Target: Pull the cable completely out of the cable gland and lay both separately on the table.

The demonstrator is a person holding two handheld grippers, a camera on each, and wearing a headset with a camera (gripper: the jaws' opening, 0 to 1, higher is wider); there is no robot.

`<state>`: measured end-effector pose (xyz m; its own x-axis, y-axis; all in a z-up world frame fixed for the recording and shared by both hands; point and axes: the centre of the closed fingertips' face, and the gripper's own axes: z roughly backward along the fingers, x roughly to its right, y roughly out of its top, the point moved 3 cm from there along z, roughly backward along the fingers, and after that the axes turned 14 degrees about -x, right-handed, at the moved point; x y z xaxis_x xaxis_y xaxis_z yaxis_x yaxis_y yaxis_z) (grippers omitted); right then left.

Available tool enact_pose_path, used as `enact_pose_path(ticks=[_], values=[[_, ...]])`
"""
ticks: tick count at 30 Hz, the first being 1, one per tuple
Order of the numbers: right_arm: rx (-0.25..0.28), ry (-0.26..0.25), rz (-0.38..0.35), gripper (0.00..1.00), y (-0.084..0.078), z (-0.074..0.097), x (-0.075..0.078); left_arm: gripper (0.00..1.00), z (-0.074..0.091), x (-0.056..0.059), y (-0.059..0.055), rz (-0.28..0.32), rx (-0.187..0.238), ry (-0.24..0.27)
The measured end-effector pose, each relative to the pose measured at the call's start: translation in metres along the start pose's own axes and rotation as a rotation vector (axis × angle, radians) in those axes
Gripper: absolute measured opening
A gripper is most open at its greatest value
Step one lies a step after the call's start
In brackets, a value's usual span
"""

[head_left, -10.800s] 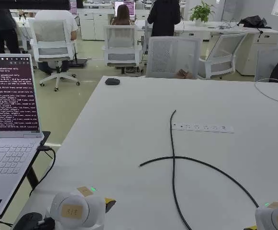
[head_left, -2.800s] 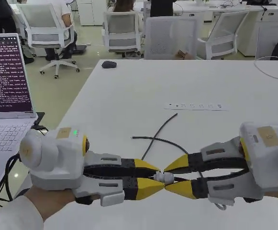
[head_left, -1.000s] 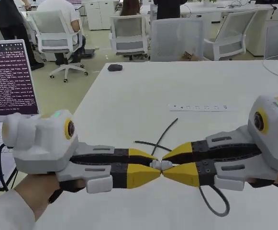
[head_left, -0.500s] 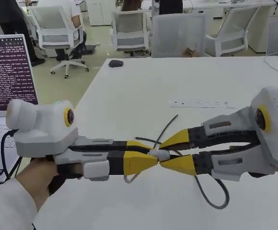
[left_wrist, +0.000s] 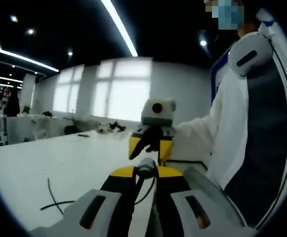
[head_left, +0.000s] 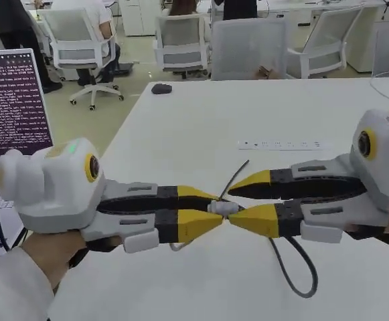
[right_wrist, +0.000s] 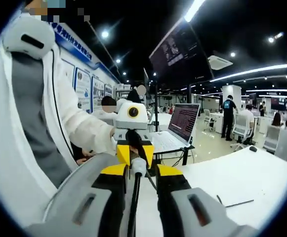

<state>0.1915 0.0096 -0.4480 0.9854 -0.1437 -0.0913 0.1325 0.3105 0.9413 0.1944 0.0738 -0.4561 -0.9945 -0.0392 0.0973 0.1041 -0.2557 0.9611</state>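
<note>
A small grey-white cable gland [head_left: 222, 207] hangs in the air above the white table [head_left: 181, 134]. My left gripper [head_left: 213, 208] comes in from the left and is shut on it. In the left gripper view the cable gland [left_wrist: 145, 167] sits at the yellow tips of the left gripper [left_wrist: 145, 173]. My right gripper [head_left: 231, 202] faces it from the right with its jaws apart, one on each side of the black cable [head_left: 294, 264]. The cable loops down under that gripper to the table. In the right gripper view the cable [right_wrist: 133, 202] runs between the fingers of the right gripper [right_wrist: 141, 172].
An open laptop [head_left: 13, 93] stands on a stand to the left of the table. A white power strip [head_left: 284, 144] and a dark mouse [head_left: 161, 88] lie farther back. Office chairs [head_left: 248, 50] and people are beyond the table's far edge.
The right gripper's jaws, shut a second ago, now stand apart. Both grippers have stayed tip to tip at the gland, and more cable loop hangs under the right gripper.
</note>
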Motion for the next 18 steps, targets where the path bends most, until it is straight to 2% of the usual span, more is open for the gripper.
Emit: enact_pose_path(ticks=[2,5,7,11,14,18], values=[[0.013,0.036,-0.032,0.23,-0.0007,0.0009,-0.0031,0.15,0.0004,0.0004,0.0019,-0.015,0.004,0.003],[0.025,0.049,-0.049,0.22,-0.0006,0.0004,-0.0058,0.15,0.0006,-0.0003,0.0045,-0.025,0.013,0.009],[0.018,0.044,-0.044,0.22,-0.0011,-0.0014,-0.0072,0.15,0.0001,0.0002,0.0056,-0.024,0.015,0.004],[0.019,0.047,-0.048,0.13,-0.0012,-0.0029,-0.0079,0.15,-0.0013,0.0011,0.0072,-0.036,0.016,0.001],[0.024,0.057,-0.07,0.12,-0.0006,-0.0032,-0.0084,0.15,-0.0022,0.0011,0.0072,-0.038,0.011,0.002],[0.008,0.049,-0.061,0.11,0.0005,-0.0035,-0.0088,0.15,-0.0023,0.0002,0.0067,-0.036,0.003,0.011]])
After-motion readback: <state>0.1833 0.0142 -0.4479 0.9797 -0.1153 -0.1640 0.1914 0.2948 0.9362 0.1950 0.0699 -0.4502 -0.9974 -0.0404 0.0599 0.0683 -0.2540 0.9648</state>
